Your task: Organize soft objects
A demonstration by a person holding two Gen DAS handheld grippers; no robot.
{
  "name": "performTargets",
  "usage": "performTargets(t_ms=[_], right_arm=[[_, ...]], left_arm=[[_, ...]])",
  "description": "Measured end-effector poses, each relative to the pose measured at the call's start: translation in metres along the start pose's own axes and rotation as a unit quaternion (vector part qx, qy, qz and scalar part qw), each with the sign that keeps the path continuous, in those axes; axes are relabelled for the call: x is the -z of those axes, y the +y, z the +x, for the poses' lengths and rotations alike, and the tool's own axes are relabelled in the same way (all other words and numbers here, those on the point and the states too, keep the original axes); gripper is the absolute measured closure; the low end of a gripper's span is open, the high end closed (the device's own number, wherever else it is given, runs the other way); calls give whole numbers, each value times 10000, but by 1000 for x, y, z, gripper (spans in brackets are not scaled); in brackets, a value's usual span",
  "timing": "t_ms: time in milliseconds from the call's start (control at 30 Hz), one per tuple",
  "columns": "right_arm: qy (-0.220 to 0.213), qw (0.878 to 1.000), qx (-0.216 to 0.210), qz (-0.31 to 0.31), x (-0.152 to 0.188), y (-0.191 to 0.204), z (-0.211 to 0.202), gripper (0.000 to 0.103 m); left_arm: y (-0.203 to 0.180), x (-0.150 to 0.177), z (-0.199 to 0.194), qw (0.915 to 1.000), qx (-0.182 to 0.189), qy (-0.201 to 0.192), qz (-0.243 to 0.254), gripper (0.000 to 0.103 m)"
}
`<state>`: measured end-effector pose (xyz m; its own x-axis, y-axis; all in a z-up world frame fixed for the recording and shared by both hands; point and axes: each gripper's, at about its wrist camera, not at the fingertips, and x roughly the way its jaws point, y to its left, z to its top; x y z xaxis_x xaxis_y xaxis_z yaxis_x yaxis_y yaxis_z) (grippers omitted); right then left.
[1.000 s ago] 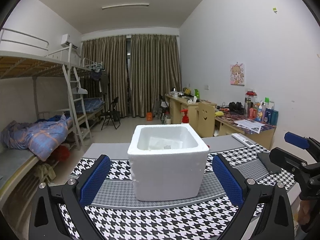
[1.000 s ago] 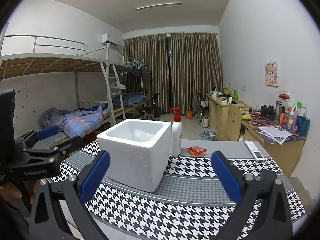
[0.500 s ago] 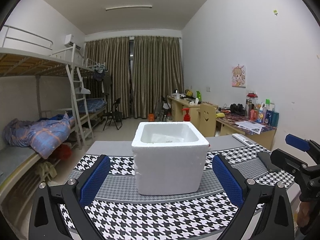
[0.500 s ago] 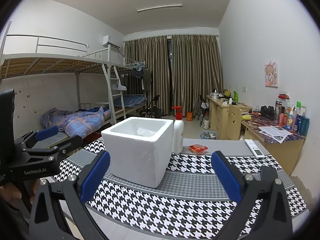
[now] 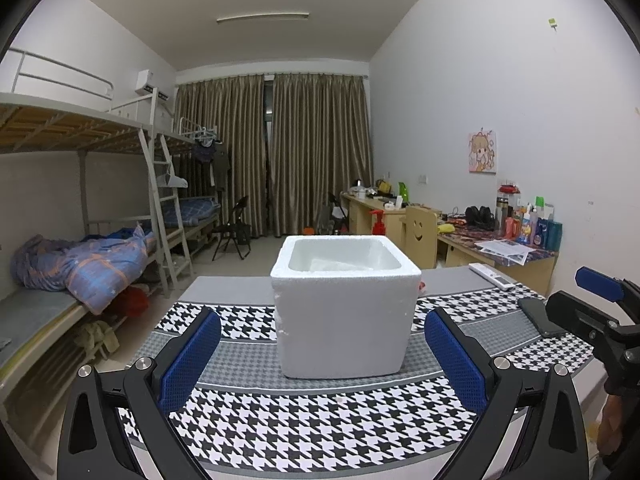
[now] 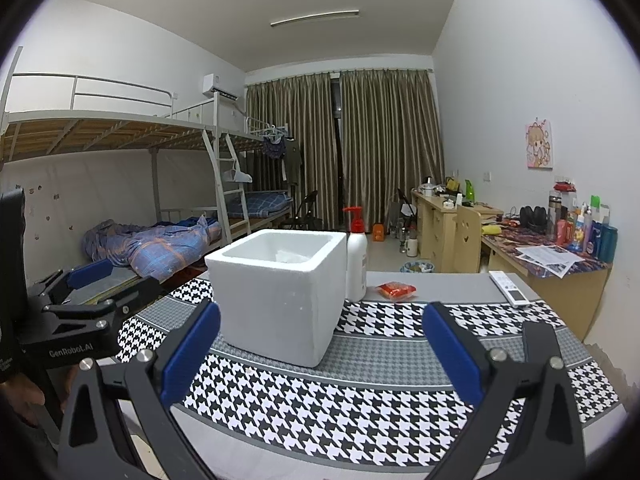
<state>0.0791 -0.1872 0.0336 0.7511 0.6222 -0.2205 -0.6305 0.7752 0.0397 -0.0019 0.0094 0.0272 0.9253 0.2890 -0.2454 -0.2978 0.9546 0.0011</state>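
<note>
A white foam box [image 5: 344, 304] stands on the houndstooth cloth, open at the top, with something pale lying inside [image 6: 292, 257]. My left gripper [image 5: 322, 356] is open, low in front of the box, nothing between its blue pads. My right gripper [image 6: 320, 350] is open too, to the right of the box [image 6: 276, 292] and level with its front. A small red soft packet [image 6: 396, 290] lies on the grey strip behind the box. A white pump bottle [image 6: 356, 256] with a red head stands close against the box's far right side.
The table [image 5: 320, 432] carries a white remote [image 6: 510, 288] at the far right and a dark phone [image 5: 538, 316]. A bunk bed [image 5: 80, 248] runs along the left. Cluttered desks [image 6: 552, 256] line the right wall. The other gripper [image 6: 68, 308] shows at the left edge.
Both cameras have dropped lower toward the table, so the box's inside shows less. The box, bottle and packet have not moved. Both grippers stay open.
</note>
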Motion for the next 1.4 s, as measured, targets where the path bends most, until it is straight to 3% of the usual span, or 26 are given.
performTargets(t_ms=[1400], right_arm=[[62, 9999, -3, 114, 40, 14, -30, 1]], left_arm=[[-4, 34, -34, 9995, -226, -217, 14, 1]])
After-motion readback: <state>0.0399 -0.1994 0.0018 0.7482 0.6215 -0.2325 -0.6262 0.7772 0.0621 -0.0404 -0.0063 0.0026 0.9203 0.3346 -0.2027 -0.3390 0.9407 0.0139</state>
